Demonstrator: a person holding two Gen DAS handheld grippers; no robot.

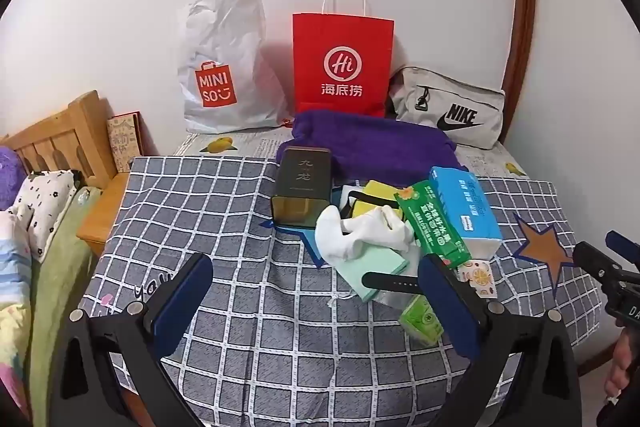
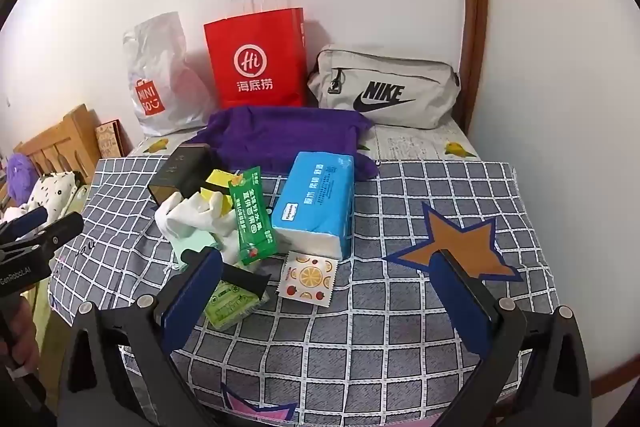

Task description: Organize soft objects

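A pile lies on the checked cloth: white socks (image 1: 362,231) (image 2: 192,217), a purple towel (image 1: 372,147) (image 2: 280,137), a blue tissue pack (image 1: 464,209) (image 2: 316,205), a green packet (image 1: 434,227) (image 2: 252,223), a mint cloth (image 1: 372,267), a small green tissue pack (image 1: 422,319) (image 2: 230,301) and a fruit-print sachet (image 2: 306,277). My left gripper (image 1: 316,275) is open and empty, in front of the pile. My right gripper (image 2: 326,267) is open and empty, just right of the pile.
A dark tin (image 1: 302,187) (image 2: 180,173) lies by the socks. At the wall stand a white Miniso bag (image 1: 224,67), a red paper bag (image 1: 342,63) (image 2: 256,61) and a grey Nike pouch (image 1: 448,107) (image 2: 384,89). A wooden headboard (image 1: 60,139) and bedding are left.
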